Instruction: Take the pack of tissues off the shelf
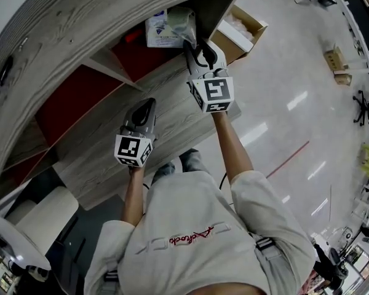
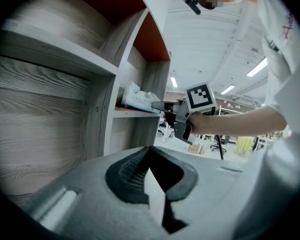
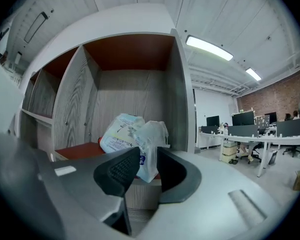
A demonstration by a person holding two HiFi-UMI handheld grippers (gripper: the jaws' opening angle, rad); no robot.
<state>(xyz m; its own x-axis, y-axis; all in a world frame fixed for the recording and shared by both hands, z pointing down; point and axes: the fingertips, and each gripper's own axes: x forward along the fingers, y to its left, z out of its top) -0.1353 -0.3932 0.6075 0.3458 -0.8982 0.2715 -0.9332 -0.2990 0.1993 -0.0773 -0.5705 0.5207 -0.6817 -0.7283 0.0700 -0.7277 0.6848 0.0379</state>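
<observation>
Entry: red script lettering across the person's shirt [image 1: 194,223] appears upside down and too small to read; blue print on the pack of tissues [image 3: 117,136] is also illegible.

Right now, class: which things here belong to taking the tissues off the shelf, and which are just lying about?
Job: tissue pack, shelf, right gripper.
Lying about: cardboard box, office chair, desks.
</observation>
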